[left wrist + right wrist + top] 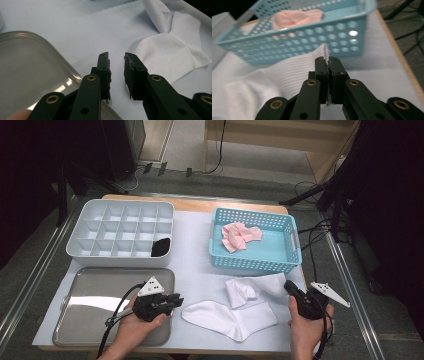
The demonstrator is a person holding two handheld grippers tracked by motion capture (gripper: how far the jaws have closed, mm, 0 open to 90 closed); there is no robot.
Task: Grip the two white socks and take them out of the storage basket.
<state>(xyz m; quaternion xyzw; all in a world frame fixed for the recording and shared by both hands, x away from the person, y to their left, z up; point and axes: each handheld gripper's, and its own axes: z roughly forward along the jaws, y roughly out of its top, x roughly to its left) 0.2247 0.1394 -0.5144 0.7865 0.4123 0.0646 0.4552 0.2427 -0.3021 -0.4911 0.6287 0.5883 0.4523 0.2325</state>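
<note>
Counter (200, 265) with three containers, two white socks and two hand-held grippers.
The metal tray (90, 320) is bare; the white divided organiser (82, 227) holds one black sock (161, 247) in its near right cell; the blue basket (280, 262) holds pink socks (240, 236). Right gripper (291, 289): fingers pinched shut on the folded white sock (250, 287). Left gripper (178, 300): fingers slightly apart, empty, beside the flat white sock (230, 317).

High cam looks down; gripper cams sit low, sharing white socks (235, 312).
</note>
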